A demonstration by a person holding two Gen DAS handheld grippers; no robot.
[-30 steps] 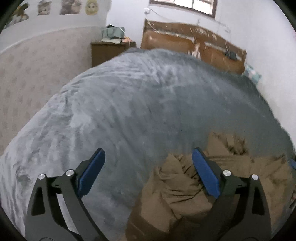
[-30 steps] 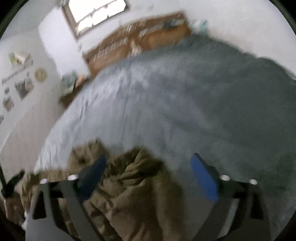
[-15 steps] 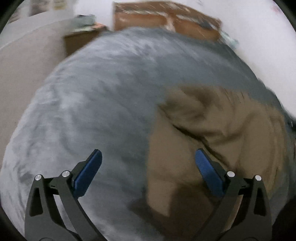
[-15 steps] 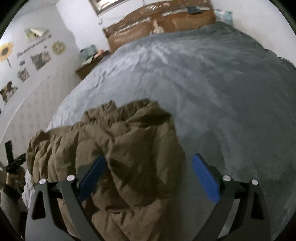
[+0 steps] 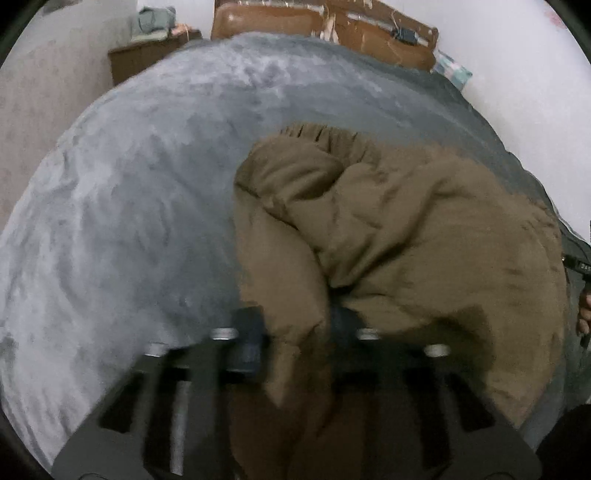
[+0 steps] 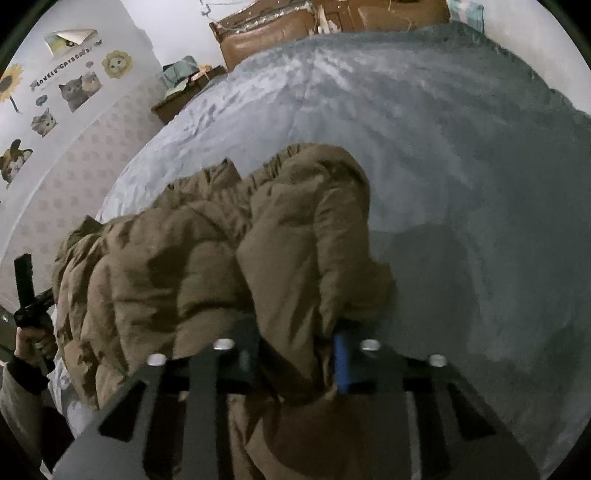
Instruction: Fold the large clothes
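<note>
A bulky brown padded jacket [image 5: 406, 221] lies crumpled on a grey-blue bedspread [image 5: 147, 184]. In the left wrist view my left gripper [image 5: 295, 332] is at the jacket's near left edge. Its jaws are closing, and a fold of brown fabric is pinched between the blue pads. In the right wrist view the same jacket [image 6: 184, 266] fills the lower left. My right gripper [image 6: 299, 350] is at its near right edge, jaws closing with a thick roll of fabric pressed between the pads. Both grippers point steeply down at the bed.
The bedspread [image 6: 443, 147] stretches beyond the jacket to a brown headboard [image 5: 295, 18]. A wooden nightstand [image 5: 147, 59] with clutter stands at the bed's far left corner. A person's hand [image 6: 33, 339] holds the other gripper's handle. Cat stickers [image 6: 77, 88] decorate the left wall.
Both grippers dropped toward the jacket and tilted downward. Their jaws, wide apart before, have drawn in onto folds of the brown fabric at the jacket's two near edges.
</note>
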